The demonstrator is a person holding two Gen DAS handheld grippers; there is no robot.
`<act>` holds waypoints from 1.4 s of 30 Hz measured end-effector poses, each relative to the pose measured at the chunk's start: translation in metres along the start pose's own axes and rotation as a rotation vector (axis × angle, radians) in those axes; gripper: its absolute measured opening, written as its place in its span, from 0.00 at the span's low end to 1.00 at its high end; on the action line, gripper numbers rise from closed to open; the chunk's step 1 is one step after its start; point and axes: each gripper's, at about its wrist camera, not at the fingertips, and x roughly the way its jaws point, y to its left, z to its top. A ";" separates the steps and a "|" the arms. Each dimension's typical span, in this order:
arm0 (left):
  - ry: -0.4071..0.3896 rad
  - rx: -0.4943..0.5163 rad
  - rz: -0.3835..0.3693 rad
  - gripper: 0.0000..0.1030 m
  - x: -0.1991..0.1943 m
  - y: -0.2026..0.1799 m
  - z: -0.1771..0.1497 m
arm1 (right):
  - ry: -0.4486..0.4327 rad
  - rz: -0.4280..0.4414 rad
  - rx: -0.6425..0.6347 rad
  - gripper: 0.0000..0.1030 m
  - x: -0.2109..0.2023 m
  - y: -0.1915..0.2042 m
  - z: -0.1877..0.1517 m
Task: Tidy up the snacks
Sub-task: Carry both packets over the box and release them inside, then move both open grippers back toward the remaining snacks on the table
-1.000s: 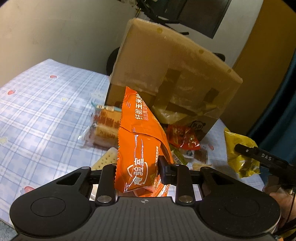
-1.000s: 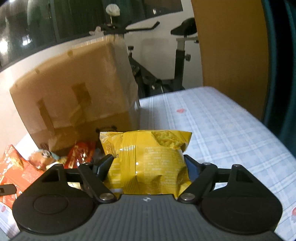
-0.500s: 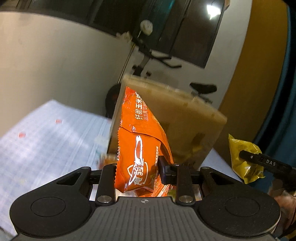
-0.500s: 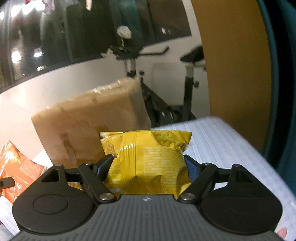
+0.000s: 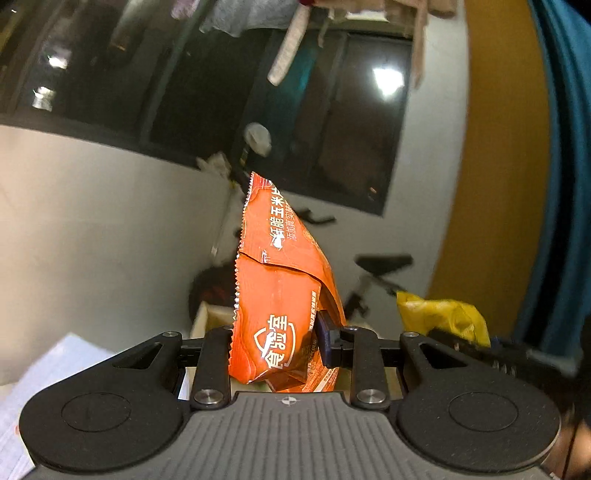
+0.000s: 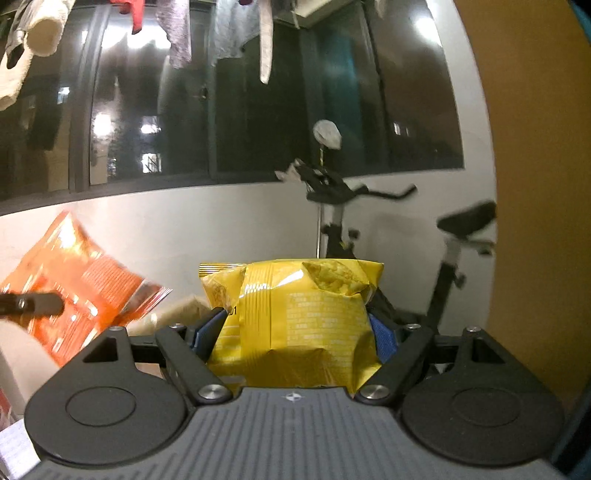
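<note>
My left gripper (image 5: pixel 275 338) is shut on an orange snack packet (image 5: pixel 277 295) that stands upright between its pads, held high in the air. My right gripper (image 6: pixel 295 332) is shut on a puffy yellow snack bag (image 6: pixel 295 321) that fills the space between its blue pads. The yellow bag (image 5: pixel 443 317) also shows at the right of the left wrist view, and the orange packet (image 6: pixel 74 288) at the left of the right wrist view. The top rim of the cardboard box (image 5: pixel 214 317) sits just below and behind the orange packet, its pale edge (image 6: pixel 173 314) between the two snacks.
An exercise bike (image 6: pixel 369 229) stands behind the box against a white wall. Dark windows with hanging laundry (image 6: pixel 177 33) fill the upper view. A corner of the checked tablecloth (image 5: pixel 48 369) shows at lower left. An ochre wall panel (image 5: pixel 498 184) is on the right.
Both grippers rose with their snacks and tilted up toward level. The box sank from filling the view to only its top rim; the table snacks dropped out of sight.
</note>
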 end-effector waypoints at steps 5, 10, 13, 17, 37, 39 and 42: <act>0.010 0.064 0.082 0.30 0.062 -0.014 0.013 | -0.019 -0.005 0.013 0.79 0.061 0.004 0.004; 0.075 0.098 0.116 0.30 0.097 -0.010 0.012 | 0.034 -0.025 -0.083 0.79 0.104 0.013 -0.005; 0.112 0.128 0.144 0.30 0.110 -0.005 0.008 | 0.078 -0.032 -0.132 0.79 0.122 0.018 -0.015; 0.176 0.168 0.153 0.31 0.121 0.002 0.003 | 0.154 -0.034 -0.128 0.80 0.138 0.015 -0.031; 0.281 0.112 0.239 0.72 0.066 0.032 0.000 | 0.236 0.001 0.008 0.91 0.090 0.011 -0.024; 0.286 0.111 0.230 0.72 0.052 0.033 -0.002 | 0.226 -0.004 0.010 0.91 0.077 0.017 -0.025; 0.295 0.149 0.240 0.72 0.034 0.030 -0.008 | 0.224 0.018 -0.001 0.91 0.057 0.026 -0.027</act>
